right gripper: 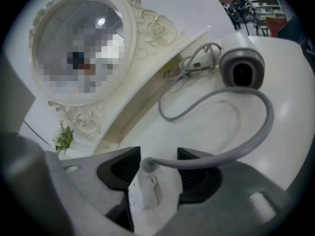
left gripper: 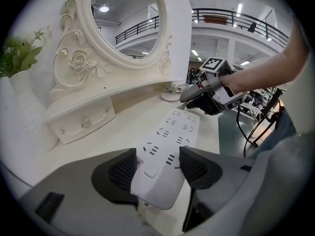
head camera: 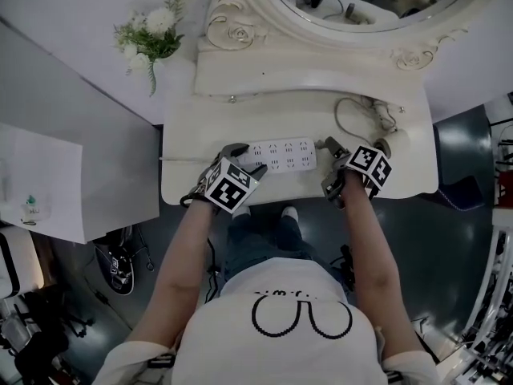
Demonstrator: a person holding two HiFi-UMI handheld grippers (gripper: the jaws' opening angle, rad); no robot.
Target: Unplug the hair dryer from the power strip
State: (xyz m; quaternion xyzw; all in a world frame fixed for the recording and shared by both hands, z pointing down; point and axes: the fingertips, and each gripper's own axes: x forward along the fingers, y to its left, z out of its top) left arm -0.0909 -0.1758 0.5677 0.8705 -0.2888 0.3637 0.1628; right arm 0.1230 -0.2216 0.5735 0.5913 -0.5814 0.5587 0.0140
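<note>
A white power strip (head camera: 284,155) lies across the front of the white dressing table (head camera: 401,184). My left gripper (head camera: 244,159) is shut on its left end, the strip (left gripper: 170,141) wedged between both pads, and no plug shows in its sockets. Just past the strip's right end, my right gripper (head camera: 329,167) (left gripper: 204,100) is open. In the right gripper view a white plug (right gripper: 145,188) lies between the jaws of that gripper (right gripper: 158,168), and the pads do not press on it. Its grey cord (right gripper: 236,149) curves back to the grey hair dryer (right gripper: 241,69) on the tabletop.
An ornate oval mirror (head camera: 361,6) rises at the back of the table, above a small drawer with a knob (left gripper: 85,123). A vase of white flowers (head camera: 151,38) stands at the left. More cord (head camera: 346,119) is coiled near the back right. The table's front edge is close to the person.
</note>
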